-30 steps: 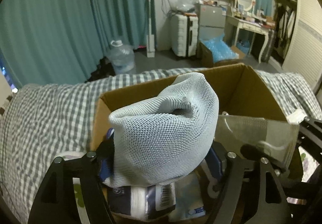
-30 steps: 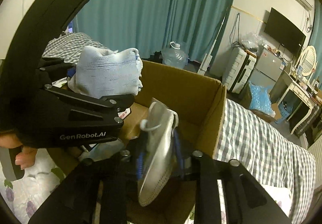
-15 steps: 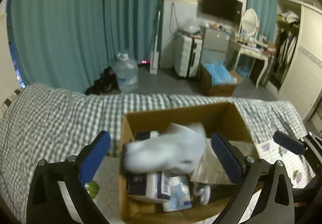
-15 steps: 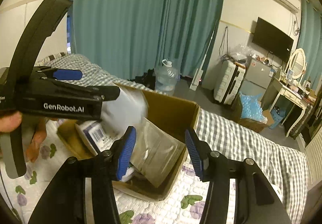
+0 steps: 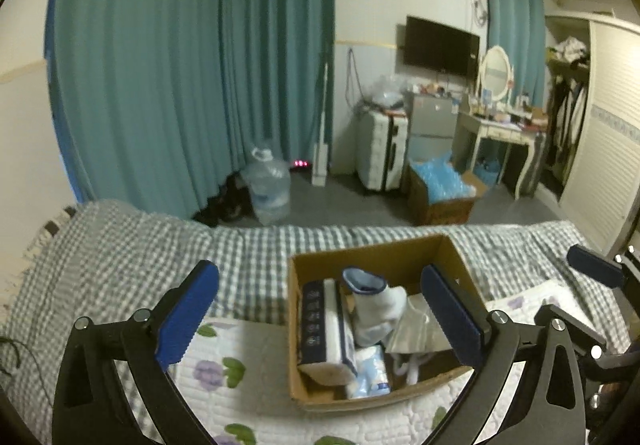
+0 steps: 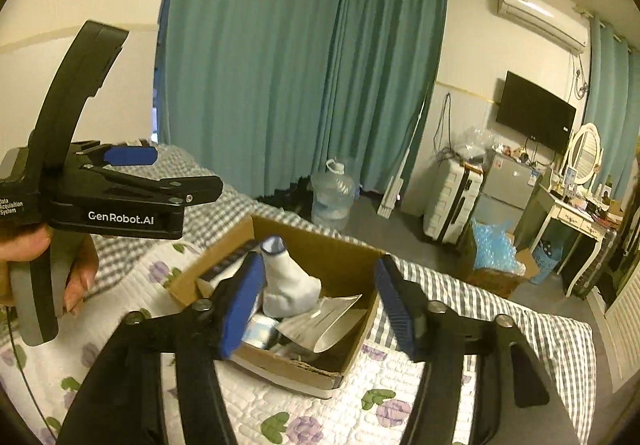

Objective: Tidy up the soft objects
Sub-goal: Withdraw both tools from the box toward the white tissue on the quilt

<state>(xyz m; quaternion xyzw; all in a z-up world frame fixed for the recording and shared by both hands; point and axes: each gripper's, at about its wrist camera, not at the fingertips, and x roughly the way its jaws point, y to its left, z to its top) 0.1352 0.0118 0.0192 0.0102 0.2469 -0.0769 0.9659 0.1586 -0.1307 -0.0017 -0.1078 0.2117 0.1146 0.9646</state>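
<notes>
Both grippers empty, held above the bed. Left gripper (image 5: 316,311) has its fingers spread wide apart, nothing between the blue pads (image 5: 186,311) — same for the right gripper (image 6: 320,309), fingers well apart, nothing held. Cardboard box (image 5: 400,251) sits open on the floral quilt (image 5: 248,365), which lies over a grey checked blanket (image 5: 120,245). Inside the box: white sock (image 5: 374,309) bunched up near the middle with its cuff opening upward, a grey mask in a clear pouch (image 5: 416,333) just right of it and touching, a dark-and-white pack (image 5: 324,325) along the left wall, and a light blue packet (image 5: 370,371) at the near side. The right wrist view shows the same box (image 6: 352,257) with the sock (image 6: 288,281) standing above the other items and the pouch (image 6: 332,319) leaning toward the near right corner. The left gripper (image 6: 124,165) also shows in that view, held by a hand (image 6: 76,269) off to the left of the box, not touching it. Background — teal curtains (image 5: 192,65), water jug (image 5: 270,187) on the floor, white suitcase (image 5: 380,153), wall TV (image 5: 440,45).
</notes>
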